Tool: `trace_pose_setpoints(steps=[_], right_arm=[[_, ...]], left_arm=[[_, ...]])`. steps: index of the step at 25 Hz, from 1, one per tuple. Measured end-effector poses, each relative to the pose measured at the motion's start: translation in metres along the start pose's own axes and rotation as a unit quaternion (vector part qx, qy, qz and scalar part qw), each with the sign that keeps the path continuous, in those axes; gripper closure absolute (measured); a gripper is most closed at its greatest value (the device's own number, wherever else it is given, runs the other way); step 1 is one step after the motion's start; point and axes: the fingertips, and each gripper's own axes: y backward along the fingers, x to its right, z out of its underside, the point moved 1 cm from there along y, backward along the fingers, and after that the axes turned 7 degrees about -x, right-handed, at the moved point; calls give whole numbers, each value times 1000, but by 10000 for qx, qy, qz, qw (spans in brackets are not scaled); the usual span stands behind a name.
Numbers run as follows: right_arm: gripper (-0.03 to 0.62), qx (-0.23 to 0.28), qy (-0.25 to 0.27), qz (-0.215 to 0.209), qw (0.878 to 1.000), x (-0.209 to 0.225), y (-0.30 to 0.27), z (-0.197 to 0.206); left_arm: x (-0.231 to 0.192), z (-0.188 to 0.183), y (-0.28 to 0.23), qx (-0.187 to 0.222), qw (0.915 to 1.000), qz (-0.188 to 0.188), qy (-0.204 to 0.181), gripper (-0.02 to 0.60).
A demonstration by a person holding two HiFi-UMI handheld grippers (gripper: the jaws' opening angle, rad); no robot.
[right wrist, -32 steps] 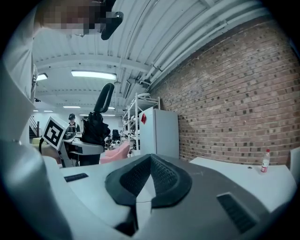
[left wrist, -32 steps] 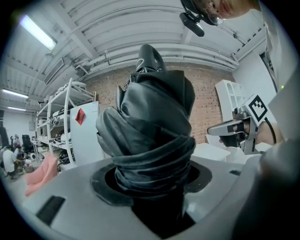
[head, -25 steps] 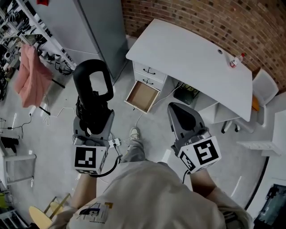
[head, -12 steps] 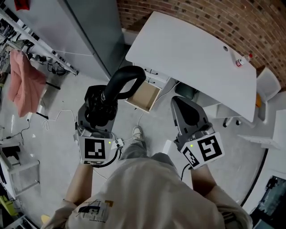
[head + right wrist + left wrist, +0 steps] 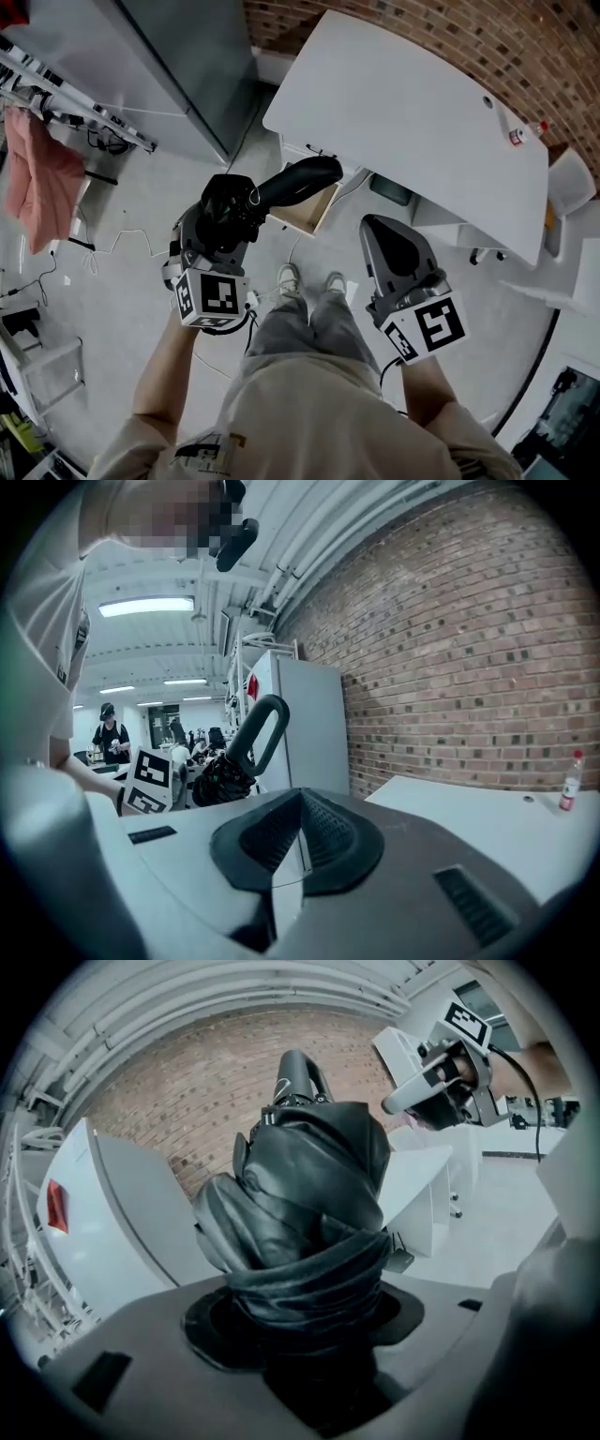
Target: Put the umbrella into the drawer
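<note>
"What's different from a second ago?"

"I've swung the umbrella (image 5: 298, 182) over. It stood with its loop handle up, well to the left of the drawer (image 5: 307, 208). Now it's tipped forward, and in the head view its handle lies across the drawer's left corner. I've also walked in, so the drawer sits closer in front of me."

"Is it gripped?"

"Yes. My left gripper (image 5: 223, 217) has its jaws spread wide around the folded canopy and pressing on it. Its own view shows the black fabric bunched between them."

"And the other one?"

"The right gripper (image 5: 382, 234) hangs to the right of the drawer, pads closed together on nothing."

"So where does that leave us?"

"The drawer is pulled out from under the desk (image 5: 403, 112), and what I can see of its inside is bare. I'd call this the final approach: the umbrella is at the drawer, not in it yet. Next I'd lower it and line it up along the drawer before letting go. It may be long for the opening."
</note>
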Motion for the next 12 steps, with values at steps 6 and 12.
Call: trace_pose_setpoints(steps=[6,12], right_arm=[[587,-261,-143,-233,9993,24,-45,36],[587,-438,-186,-575,9972,50,-94,75]], left_arm=[[19,43,-77,-628,9972,403,-11,311],[51,77,-161,-950,9932,665,-62,313]])
